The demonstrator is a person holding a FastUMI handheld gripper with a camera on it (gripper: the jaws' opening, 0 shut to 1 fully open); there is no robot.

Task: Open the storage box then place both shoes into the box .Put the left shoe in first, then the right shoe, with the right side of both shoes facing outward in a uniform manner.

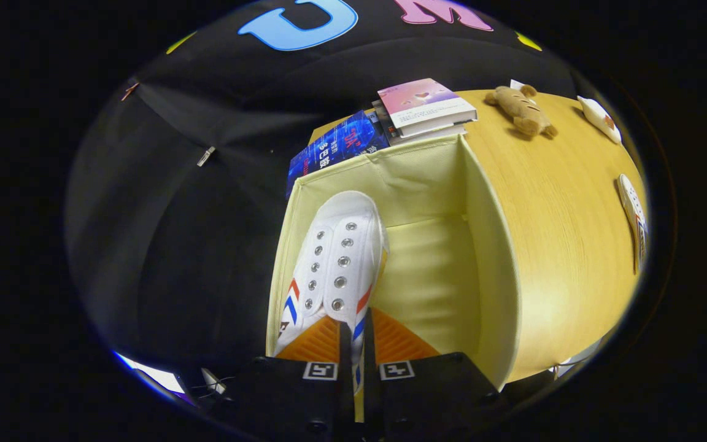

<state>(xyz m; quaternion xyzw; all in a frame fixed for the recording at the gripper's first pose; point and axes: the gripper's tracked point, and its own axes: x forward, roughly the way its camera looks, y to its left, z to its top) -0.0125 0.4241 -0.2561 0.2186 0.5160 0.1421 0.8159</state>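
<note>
gripper view | I've got the gripper (357, 344) pinched tight on the white shoe (335, 264) by its collar so it hangs toe-first inside the open storage box (488, 258), hugging its left wall | other shoe (633, 215) waits on the table (562, 245) right of the box

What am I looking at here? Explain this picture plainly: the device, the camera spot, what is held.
A person holds hand-operated tongs; there is no robot arm. The camera rides on the tongs and looks forward along the two orange fingers. They pinch the edge of a white sneaker and hold it inside an open pale yellow fabric storage box. The box stands on a wooden table. Beyond it lie a stack of books and a blue book; a brown plush toy and the second sneaker lie on the bare wood.
</note>
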